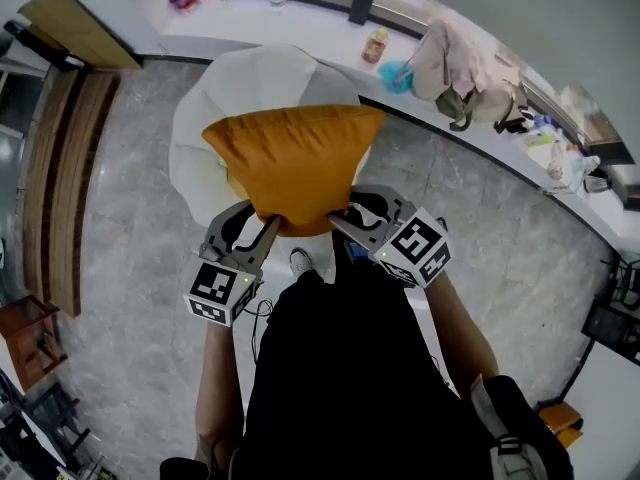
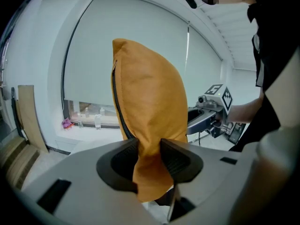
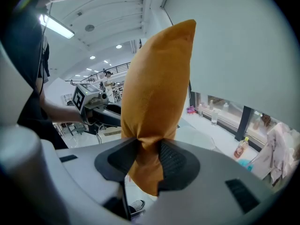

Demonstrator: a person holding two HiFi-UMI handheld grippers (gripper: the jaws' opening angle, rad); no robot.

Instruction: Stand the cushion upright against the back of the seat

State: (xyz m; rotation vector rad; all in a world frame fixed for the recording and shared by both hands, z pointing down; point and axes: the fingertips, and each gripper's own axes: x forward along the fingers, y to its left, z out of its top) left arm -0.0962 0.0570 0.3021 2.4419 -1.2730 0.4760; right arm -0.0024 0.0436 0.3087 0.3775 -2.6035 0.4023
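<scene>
Up over the white seat [image 1: 205,118], the orange cushion [image 1: 295,163] is in the air and does not rest on anything yet. It stands tall, with its zip [image 2: 118,102] running up one edge. The left gripper [image 2: 150,154] pinches one bottom corner, with the cloth squeezed tight between its two dark pads. The right gripper [image 3: 149,154] pinches the other bottom corner the same way. So both tools are clamped on the cushion, and the person holds it out in front over the seat. The seat looks round and soft from above, and I cannot say for sure which side is its back. Around the seat is a grey floor [image 1: 130,198], and one shoe [image 1: 302,261] peeks out just under the cushion. Some things could go wrong from here. Each gripper only has a small bit of cloth, so the cushion could slip out if it is swung too fast. It is top-heavy, so it could flop over. If the grippers let go before it leans on the back, it may fall flat or roll off onto the floor.
</scene>
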